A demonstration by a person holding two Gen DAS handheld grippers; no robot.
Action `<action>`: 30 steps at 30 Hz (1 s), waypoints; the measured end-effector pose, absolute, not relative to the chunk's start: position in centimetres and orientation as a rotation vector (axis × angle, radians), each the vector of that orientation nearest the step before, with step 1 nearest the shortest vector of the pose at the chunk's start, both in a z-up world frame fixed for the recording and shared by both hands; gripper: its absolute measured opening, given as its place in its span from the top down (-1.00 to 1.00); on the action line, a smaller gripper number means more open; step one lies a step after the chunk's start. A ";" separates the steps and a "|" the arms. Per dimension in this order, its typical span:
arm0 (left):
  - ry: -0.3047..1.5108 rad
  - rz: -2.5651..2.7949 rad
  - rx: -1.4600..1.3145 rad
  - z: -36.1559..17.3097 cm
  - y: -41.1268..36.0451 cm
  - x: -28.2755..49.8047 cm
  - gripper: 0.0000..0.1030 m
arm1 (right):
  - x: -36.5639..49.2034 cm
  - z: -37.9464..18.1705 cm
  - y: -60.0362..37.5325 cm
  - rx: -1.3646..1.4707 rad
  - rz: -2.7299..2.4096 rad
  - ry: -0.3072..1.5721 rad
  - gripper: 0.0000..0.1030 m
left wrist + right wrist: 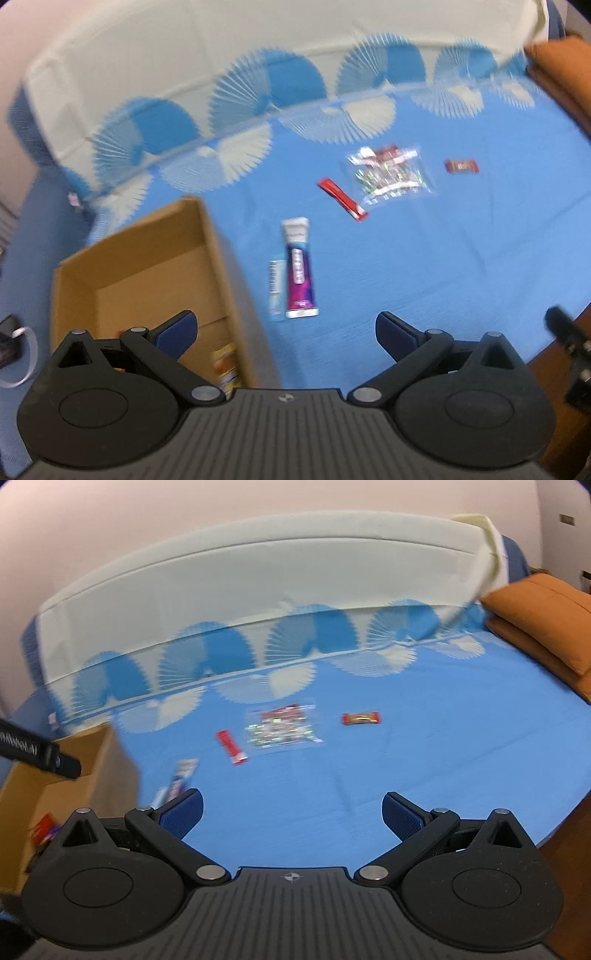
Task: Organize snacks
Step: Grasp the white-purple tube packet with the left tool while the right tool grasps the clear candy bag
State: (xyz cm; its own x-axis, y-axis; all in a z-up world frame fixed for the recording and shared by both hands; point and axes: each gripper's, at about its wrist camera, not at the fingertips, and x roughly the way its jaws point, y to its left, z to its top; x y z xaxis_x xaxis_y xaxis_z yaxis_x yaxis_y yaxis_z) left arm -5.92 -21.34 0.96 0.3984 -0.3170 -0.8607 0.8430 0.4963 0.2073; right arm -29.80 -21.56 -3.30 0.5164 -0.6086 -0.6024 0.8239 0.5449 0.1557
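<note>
On the blue bedspread lie a purple and white tube-shaped pack (299, 269), a red stick pack (343, 199), a clear bag of small sweets (391, 175) and a small red bar (461, 166). The same items show in the right wrist view: the red stick (231, 746), the clear bag (282, 727), the red bar (361, 719) and the purple pack (179, 779). A brown cardboard box (147, 266) stands at the left with a few snacks inside. My left gripper (284, 328) is open and empty beside the box. My right gripper (291, 808) is open and empty above the bedspread.
A white folded sheet (258, 576) runs along the far side of the bed. Orange cushions (543, 624) lie at the far right. The left gripper's body (37, 753) juts in above the box (66, 794). The bed's wooden edge (569, 856) is at the near right.
</note>
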 end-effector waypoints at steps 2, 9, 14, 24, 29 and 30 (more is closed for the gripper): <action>0.920 -0.822 0.747 -1.3 -24.3 -4.7 -0.99 | -29.6 -4.3 -24.0 0.472 -0.916 0.528 -0.99; 1.019 -0.818 0.834 -8.9 -33.6 1.1 -0.99 | -26.2 -9.0 -34.7 0.598 -0.836 0.516 -1.00; 1.112 -0.777 0.872 -14.1 -37.6 5.5 -0.99 | -21.4 -13.6 -42.6 0.667 -0.778 0.539 -1.00; 1.302 -0.792 0.814 -20.4 -40.1 11.8 -1.00 | -12.2 -21.9 -51.3 0.605 -0.755 0.583 -1.00; 1.340 -0.798 0.760 -20.7 -39.5 13.0 -1.00 | -10.8 -23.3 -50.0 0.435 -0.765 0.522 -1.00; 1.334 -0.796 0.760 -20.7 -39.4 12.9 -1.00 | -10.8 -23.4 -50.1 0.434 -0.762 0.516 -1.00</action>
State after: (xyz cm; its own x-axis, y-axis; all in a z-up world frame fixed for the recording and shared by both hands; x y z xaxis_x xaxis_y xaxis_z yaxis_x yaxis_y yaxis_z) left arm 12.94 -39.42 -20.67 0.0657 -0.0623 -0.9959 0.8471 0.5309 0.0227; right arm -10.82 -50.06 -23.36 0.6120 -0.5348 -0.5827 0.7397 0.6477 0.1825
